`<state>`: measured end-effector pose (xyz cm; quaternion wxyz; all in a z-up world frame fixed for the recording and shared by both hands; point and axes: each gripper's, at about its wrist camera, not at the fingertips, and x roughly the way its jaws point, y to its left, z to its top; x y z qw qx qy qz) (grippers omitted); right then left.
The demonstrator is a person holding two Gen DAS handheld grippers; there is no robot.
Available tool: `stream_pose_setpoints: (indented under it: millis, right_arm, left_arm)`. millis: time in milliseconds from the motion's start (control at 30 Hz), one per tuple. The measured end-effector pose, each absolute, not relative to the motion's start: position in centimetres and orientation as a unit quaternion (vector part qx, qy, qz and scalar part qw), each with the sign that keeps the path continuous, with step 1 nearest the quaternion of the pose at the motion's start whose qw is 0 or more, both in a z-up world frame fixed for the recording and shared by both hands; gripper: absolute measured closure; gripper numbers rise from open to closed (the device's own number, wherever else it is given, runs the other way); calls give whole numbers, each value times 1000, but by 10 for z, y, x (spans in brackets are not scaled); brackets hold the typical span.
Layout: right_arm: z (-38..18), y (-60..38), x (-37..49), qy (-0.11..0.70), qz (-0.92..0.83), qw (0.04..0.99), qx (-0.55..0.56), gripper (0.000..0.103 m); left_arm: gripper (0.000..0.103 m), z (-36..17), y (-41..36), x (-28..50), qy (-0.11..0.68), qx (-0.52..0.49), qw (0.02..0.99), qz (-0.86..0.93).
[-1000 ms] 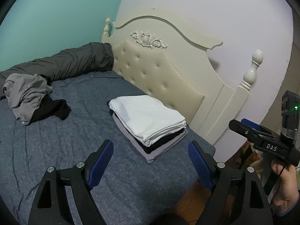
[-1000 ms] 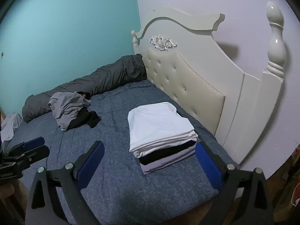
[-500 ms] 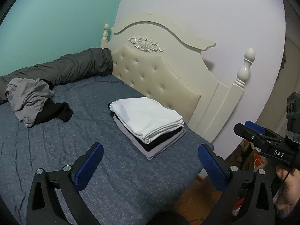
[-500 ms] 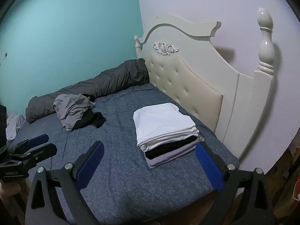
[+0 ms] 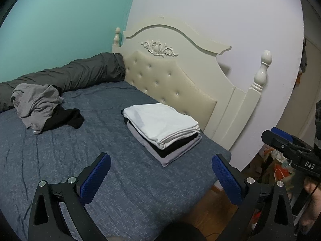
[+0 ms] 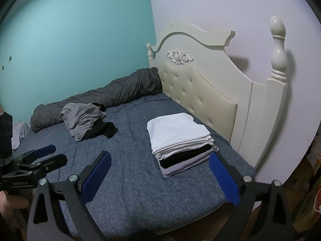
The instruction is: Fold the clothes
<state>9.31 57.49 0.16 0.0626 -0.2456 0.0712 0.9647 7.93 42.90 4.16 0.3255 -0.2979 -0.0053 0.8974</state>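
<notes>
Teal wall [image 5: 60, 20] at upper left, pale lilac wall [image 5: 230, 10] at upper right, cream tufted headboard [image 5: 170, 80] centre, blue-grey bedspread [image 5: 60, 150] below, wooden floor [image 5: 216, 206] at lower right, dim light

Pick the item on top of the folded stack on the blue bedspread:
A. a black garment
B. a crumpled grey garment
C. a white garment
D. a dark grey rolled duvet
C: the folded white garment tops the folded stack, with black and pale grey layers beneath it; the crumpled grey garment lies apart from it.
</notes>
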Motion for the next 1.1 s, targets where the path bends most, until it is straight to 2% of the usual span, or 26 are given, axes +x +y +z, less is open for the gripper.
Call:
stream_pose_setpoints:
  millis: [1100]
  right_arm:
    - [-24, 551, 125, 72, 968, 76, -227, 3]
  left_arm:
    - [0, 31, 418, 102, 7, -292, 309, 905]
